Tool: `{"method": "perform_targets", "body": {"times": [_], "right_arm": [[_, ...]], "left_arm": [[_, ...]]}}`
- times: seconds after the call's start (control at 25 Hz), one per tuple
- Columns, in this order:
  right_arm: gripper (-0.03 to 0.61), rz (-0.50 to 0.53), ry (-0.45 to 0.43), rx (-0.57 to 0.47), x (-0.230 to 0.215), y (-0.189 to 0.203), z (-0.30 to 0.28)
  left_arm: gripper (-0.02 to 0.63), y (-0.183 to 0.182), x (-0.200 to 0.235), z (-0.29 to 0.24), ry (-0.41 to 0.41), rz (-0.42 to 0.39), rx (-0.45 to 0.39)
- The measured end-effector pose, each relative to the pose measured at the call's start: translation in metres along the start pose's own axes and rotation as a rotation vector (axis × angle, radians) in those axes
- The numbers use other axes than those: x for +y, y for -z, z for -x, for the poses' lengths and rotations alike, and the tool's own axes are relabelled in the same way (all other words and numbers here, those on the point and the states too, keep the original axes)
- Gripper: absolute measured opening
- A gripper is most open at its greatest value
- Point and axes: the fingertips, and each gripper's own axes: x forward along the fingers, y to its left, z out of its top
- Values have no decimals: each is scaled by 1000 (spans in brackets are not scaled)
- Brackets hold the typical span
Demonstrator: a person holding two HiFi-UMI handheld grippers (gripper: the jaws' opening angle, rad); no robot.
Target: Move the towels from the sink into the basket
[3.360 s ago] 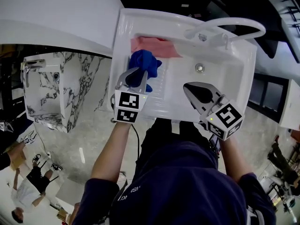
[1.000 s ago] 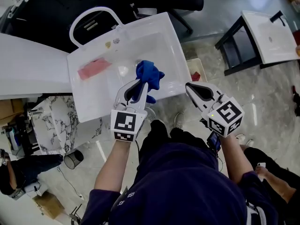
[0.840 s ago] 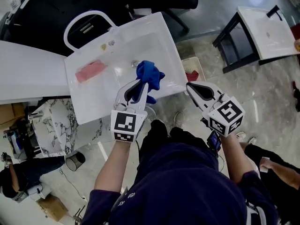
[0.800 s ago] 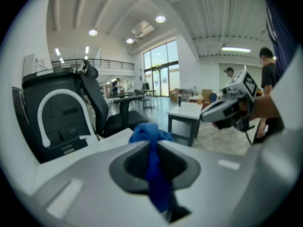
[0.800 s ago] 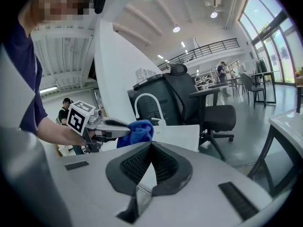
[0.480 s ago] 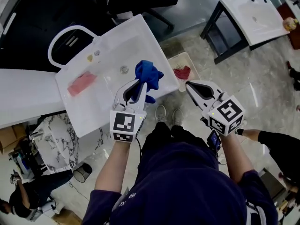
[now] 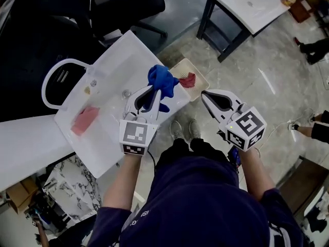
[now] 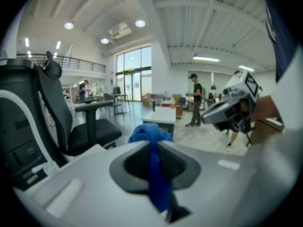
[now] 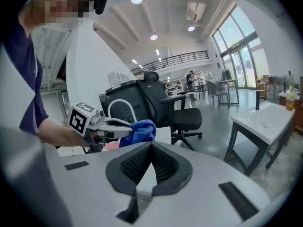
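My left gripper is shut on a bunched blue towel, held in the air over the near right edge of the white sink. In the left gripper view the blue towel hangs pinched between the jaws. A pink towel lies flat in the sink's basin. Just past the blue towel, a small pale basket stands on the floor with a red towel in it. My right gripper is shut and empty, in the air to the right of the basket; its own view shows the jaws closed on nothing.
A black office chair stands behind the sink. A second white sink on a black stand is at the upper right. The person's shoes are on the marble floor below the grippers. Another person's feet show at the right edge.
The view has swung right: the sink slid toward the lower left and the basket came into sight. Both grippers moved right, the blue towel still held, now close to the basket.
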Motion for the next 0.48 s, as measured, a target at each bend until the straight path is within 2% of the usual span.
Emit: {"method": "perform_targets", "body": {"times": [0.48], "right_arm": [[6, -43, 141, -31, -32, -1, 24]], "left_arm": [[46, -29, -18, -40, 136, -59, -31]]}}
